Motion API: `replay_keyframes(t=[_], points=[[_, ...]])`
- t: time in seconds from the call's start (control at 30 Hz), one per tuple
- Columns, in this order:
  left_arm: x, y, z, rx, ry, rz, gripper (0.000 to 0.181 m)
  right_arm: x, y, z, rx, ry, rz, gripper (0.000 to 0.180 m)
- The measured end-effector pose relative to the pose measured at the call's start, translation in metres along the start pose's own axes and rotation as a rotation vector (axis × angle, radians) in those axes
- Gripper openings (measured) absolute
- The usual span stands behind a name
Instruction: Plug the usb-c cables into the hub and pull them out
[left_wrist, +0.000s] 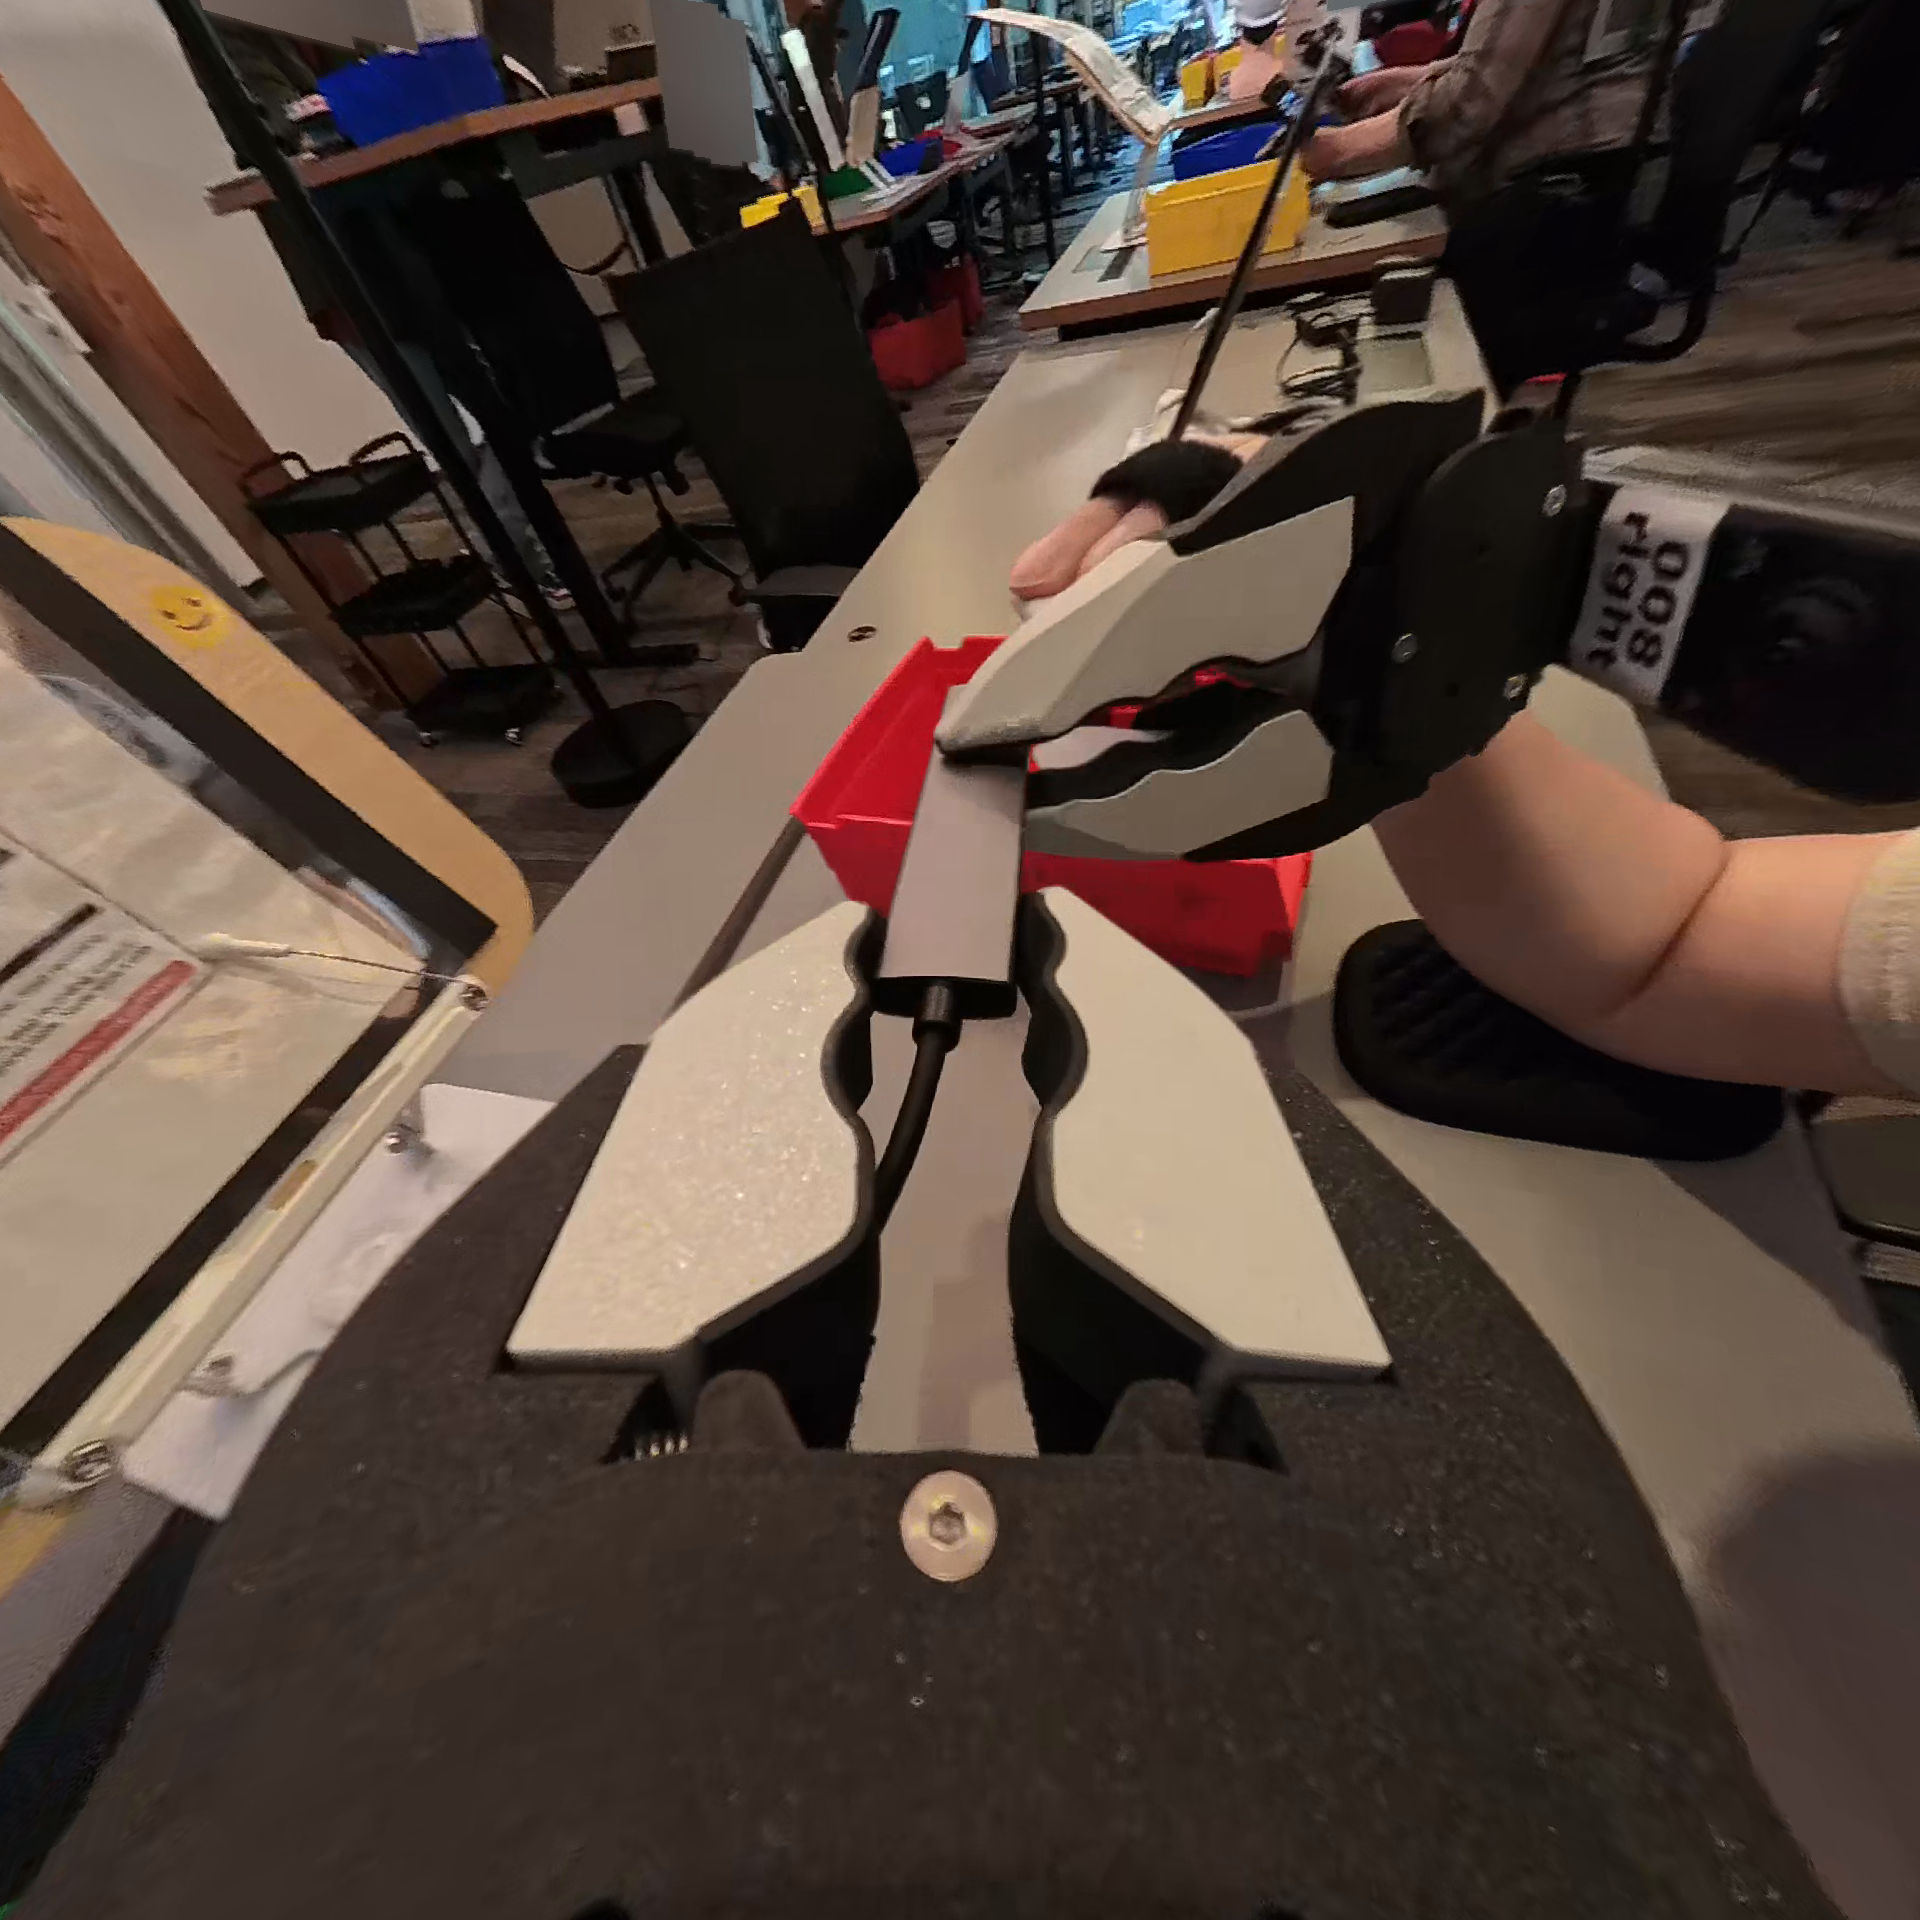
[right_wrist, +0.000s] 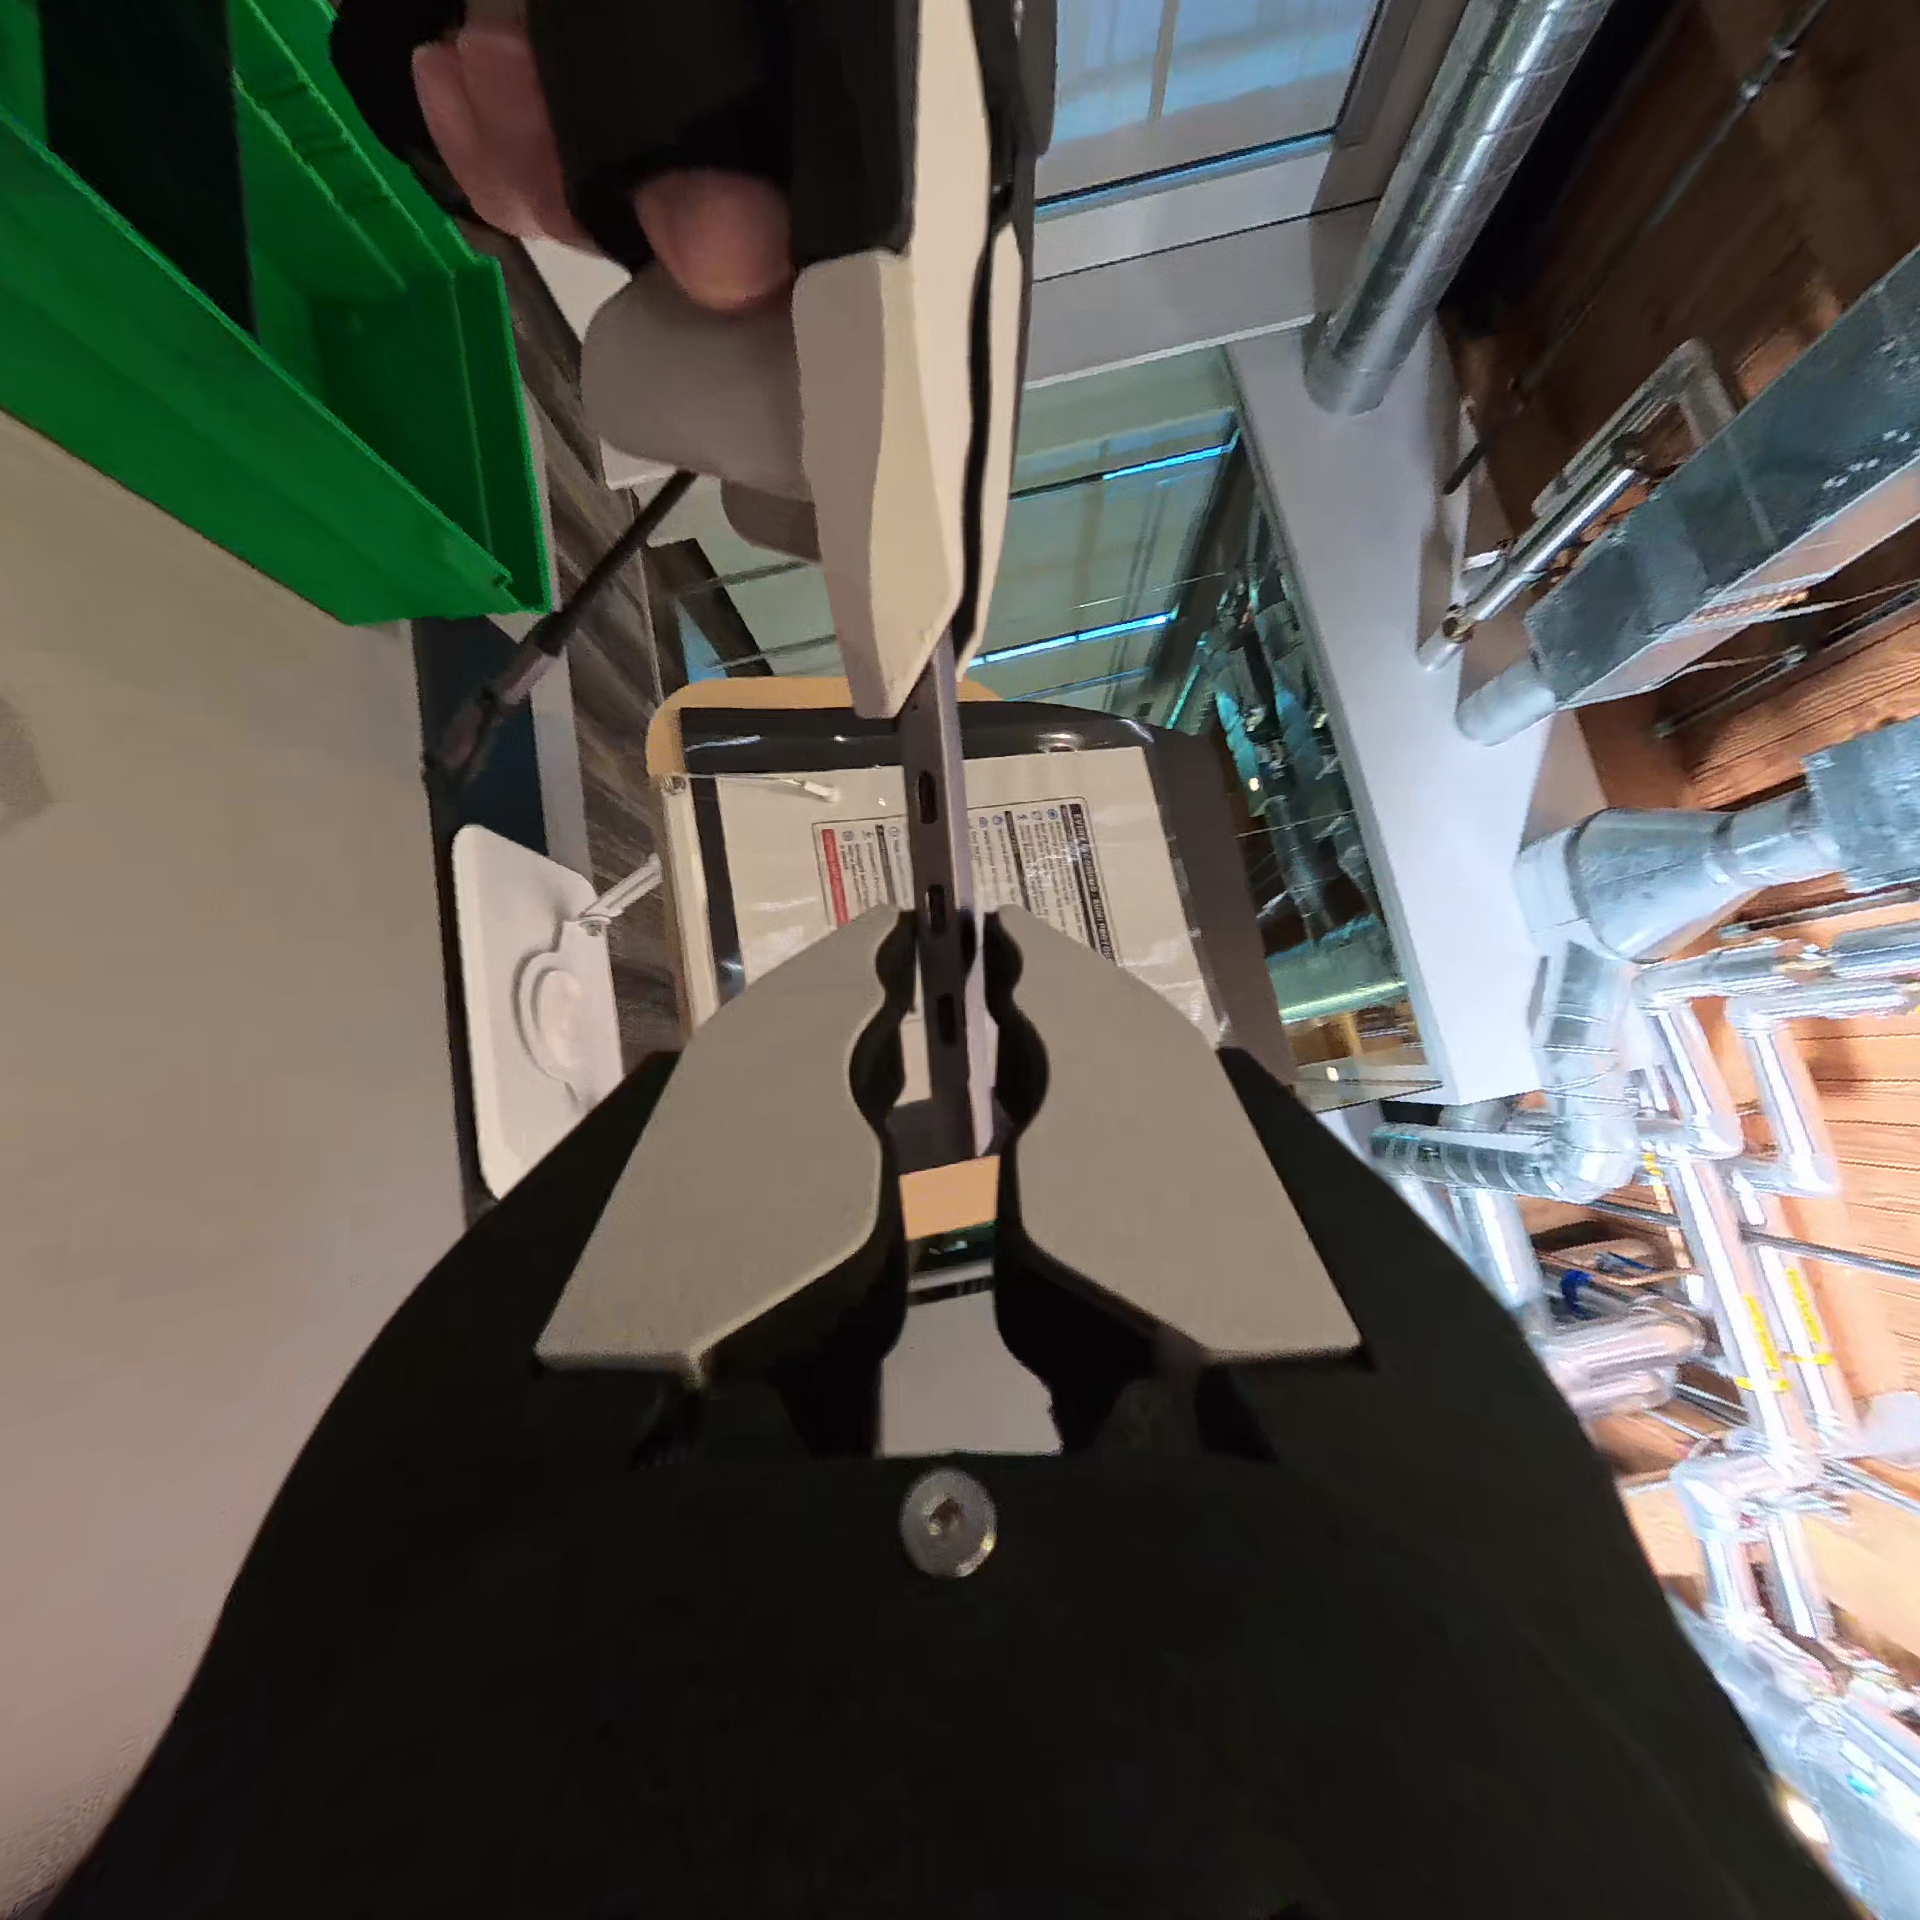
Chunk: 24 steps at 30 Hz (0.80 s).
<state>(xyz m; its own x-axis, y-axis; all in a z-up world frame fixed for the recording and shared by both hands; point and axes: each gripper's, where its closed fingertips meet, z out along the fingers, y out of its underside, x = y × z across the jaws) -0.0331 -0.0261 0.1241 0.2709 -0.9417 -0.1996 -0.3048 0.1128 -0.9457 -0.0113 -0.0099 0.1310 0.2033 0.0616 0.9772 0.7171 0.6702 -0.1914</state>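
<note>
The hub is a slim dark grey bar held in the air above the grey table. My left gripper is shut on its near end, where the hub's own black lead comes out. My right gripper clamps the far end from the right, one finger above and one below. In the right wrist view the hub shows edge-on between my right gripper's fingertips, with several empty ports along its edge. The left gripper holds its other end. A black braided cable lies on the table.
A red bin stands just behind the hub. A green bin is close to the right gripper. A black ribbed pad lies under the right forearm. A framed board stands at the left. Chairs, desks and a person are behind.
</note>
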Motion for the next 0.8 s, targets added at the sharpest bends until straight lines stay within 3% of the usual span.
replay_keyframes(t=[0.03,0.2,0.23,0.3,0.33,0.43,0.57,0.7,0.8], points=[[0.002,0.000,0.001,0.003,0.028,-0.020,0.025,-0.001,0.001,-0.001,-0.009,-0.002,-0.022,0.013],[0.008,-0.002,0.003,0.035,0.098,-0.079,0.025,0.000,0.003,-0.006,-0.010,-0.041,0.020,0.010],[0.007,-0.006,0.002,0.054,0.089,-0.066,0.037,0.000,0.006,-0.008,-0.018,-0.068,0.047,0.010],[0.001,-0.019,-0.004,0.138,0.022,-0.045,0.076,0.005,0.024,-0.014,-0.082,-0.088,0.074,0.010],[-0.002,-0.026,-0.010,0.185,-0.007,-0.042,0.086,0.008,0.040,-0.020,-0.132,-0.098,0.085,0.010],[-0.005,-0.037,-0.029,0.247,-0.025,-0.042,0.083,0.021,0.096,-0.053,-0.287,-0.120,0.193,0.010],[-0.016,-0.027,-0.035,0.175,-0.080,-0.038,0.080,0.037,0.159,-0.110,-0.440,-0.073,0.347,0.010],[-0.021,-0.014,-0.027,0.091,-0.112,-0.021,0.075,0.021,0.214,-0.149,-0.612,-0.098,0.491,0.010],[-0.017,-0.010,-0.019,0.069,-0.087,-0.028,0.074,-0.012,0.250,-0.156,-0.671,-0.187,0.619,0.010]])
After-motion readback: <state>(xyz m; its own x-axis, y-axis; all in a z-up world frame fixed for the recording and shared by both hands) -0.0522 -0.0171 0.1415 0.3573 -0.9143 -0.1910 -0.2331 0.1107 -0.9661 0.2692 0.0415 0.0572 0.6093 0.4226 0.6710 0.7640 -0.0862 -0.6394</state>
